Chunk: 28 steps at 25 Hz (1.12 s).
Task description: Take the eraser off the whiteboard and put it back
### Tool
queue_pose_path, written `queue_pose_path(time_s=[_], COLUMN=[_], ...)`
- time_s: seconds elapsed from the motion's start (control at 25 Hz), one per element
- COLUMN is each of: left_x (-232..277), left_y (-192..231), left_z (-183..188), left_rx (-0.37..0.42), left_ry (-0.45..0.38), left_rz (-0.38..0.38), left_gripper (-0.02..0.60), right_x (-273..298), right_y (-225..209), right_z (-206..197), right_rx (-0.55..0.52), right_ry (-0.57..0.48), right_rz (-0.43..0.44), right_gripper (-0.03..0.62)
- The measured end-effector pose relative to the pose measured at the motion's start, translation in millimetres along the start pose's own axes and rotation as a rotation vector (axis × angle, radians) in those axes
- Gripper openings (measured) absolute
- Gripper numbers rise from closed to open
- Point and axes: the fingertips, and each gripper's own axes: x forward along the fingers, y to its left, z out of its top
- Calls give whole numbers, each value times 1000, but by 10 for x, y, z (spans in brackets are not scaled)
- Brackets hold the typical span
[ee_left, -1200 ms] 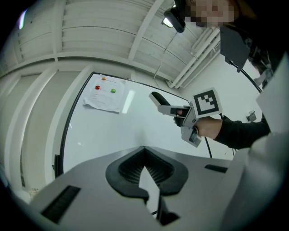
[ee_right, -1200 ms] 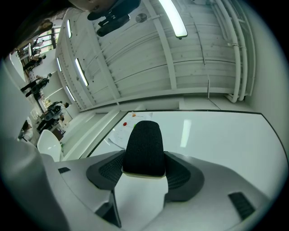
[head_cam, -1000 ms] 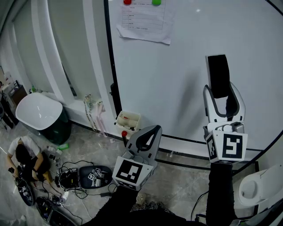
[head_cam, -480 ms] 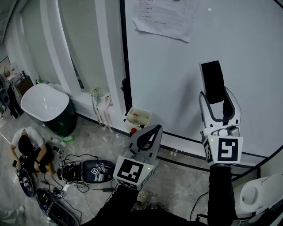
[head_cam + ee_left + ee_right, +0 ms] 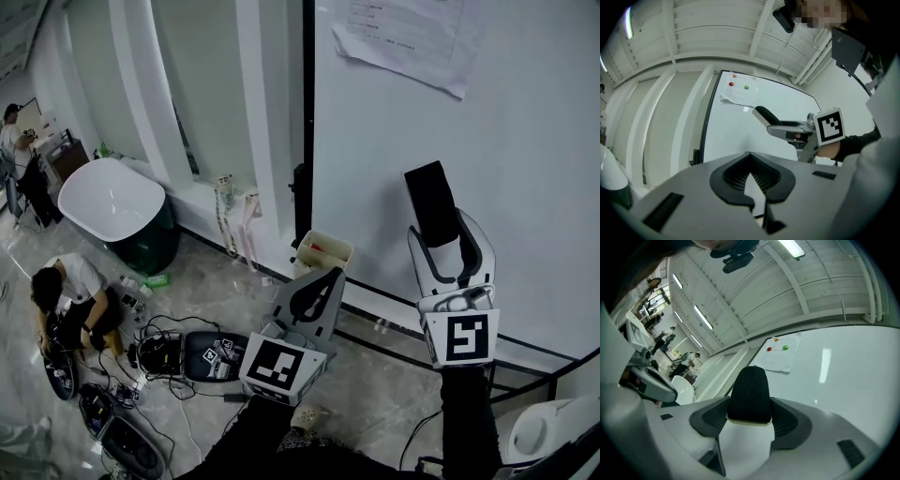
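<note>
Eraser (black felt side facing me) is pinched in my right gripper, sticking up past the jaws in front of the whiteboard, below the taped-up paper sheet. My left gripper is clenched on nothing, lower and off to the left, over the floor.

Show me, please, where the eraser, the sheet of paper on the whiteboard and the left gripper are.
eraser (image 5: 431,204), head view, middle of its black face.
sheet of paper (image 5: 403,36), head view, middle of the sheet.
left gripper (image 5: 330,276), head view, midway between its fingertips.
</note>
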Motion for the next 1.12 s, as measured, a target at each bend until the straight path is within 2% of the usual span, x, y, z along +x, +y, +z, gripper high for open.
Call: queue_pose_path(time_s=[0.2, 0.44, 0.6, 0.84, 0.96, 1.12], left_x=[19, 86, 135, 248, 330, 408], left_y=[344, 574, 741, 949, 999, 1077], left_z=[-119, -242, -295, -346, -388, -451], left_rx=[-15, -9, -10, -13, -12, -14], left_ry=[17, 41, 53, 55, 66, 76], left_rz=[49, 51, 62, 65, 51, 39], left_gripper=[6, 6, 6, 6, 6, 6], right_x=[222, 411, 480, 548, 571, 631], right_y=[379, 747, 987, 1283, 1466, 1592], right_z=[-248, -591, -884, -1312, -1510, -1707], right_rx=[9, 19, -66, -109, -71, -23], right_ry=[10, 40, 107, 210, 262, 308], right_rz=[103, 222, 300, 394, 458, 486], right_gripper=[276, 276, 276, 276, 276, 276])
